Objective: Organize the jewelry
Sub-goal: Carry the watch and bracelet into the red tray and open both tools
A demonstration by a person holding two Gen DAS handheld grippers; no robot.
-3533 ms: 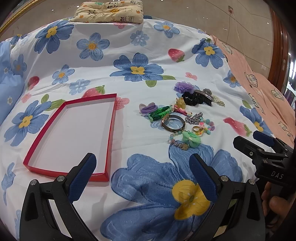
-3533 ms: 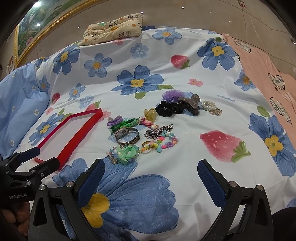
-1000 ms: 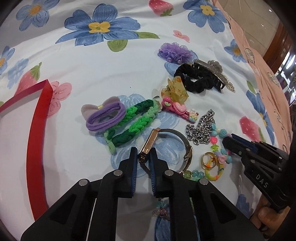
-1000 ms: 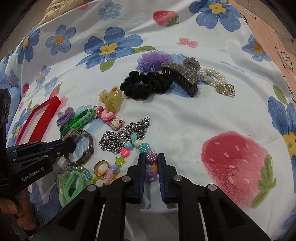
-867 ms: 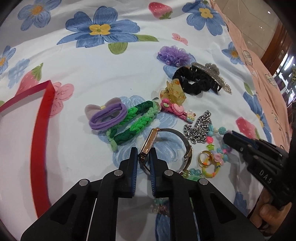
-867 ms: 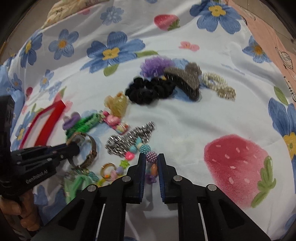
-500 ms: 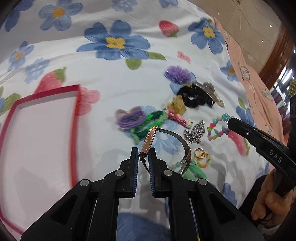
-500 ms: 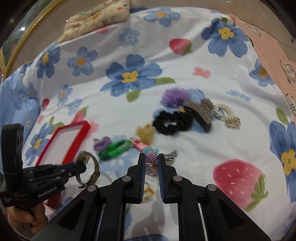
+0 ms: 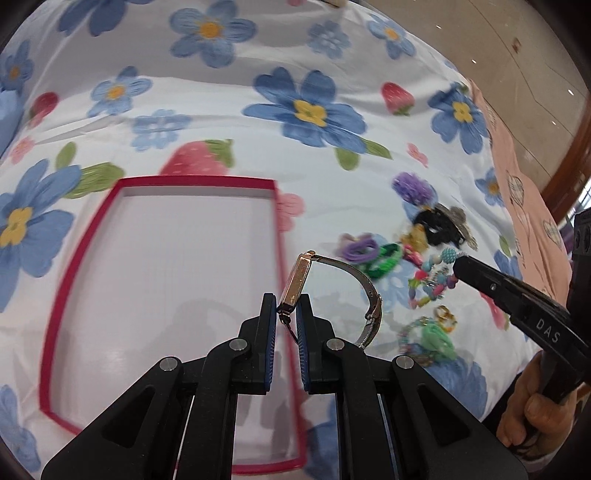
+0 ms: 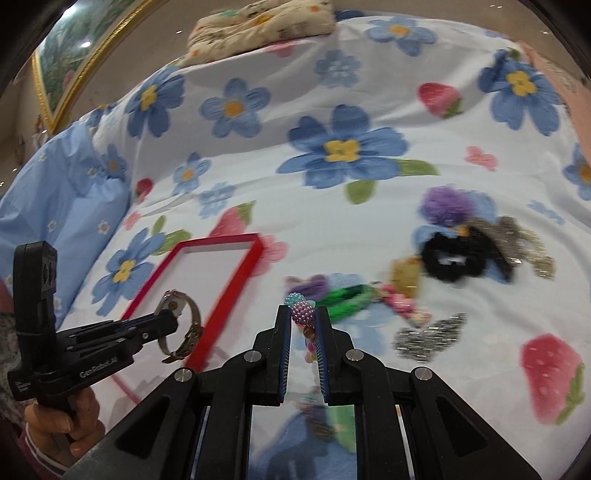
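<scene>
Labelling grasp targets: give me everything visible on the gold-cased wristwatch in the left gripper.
The gold-cased wristwatch has a slim rectangular rose-gold case and a curved silver-grey mesh metal band with a clasp hanging near its lower end. The left gripper is shut on the case's lower end, holding it edge-on and clear of the floral bedsheet, above the right rim of the red-rimmed tray. Nothing else touches it.

Bedroom in a home. Bed spread with a white bedsheet [image 10: 369, 229] printed with blue flowers and strawberries. Blue pillow [image 10: 62, 199] at the sheet's left edge; folded patterned quilt [image 10: 258, 26] at its far end. Gold-framed painting [image 10: 74, 62] on the wall beyond the pillow. Polished tile floor [image 9: 524, 44] right of the sheet.
</scene>
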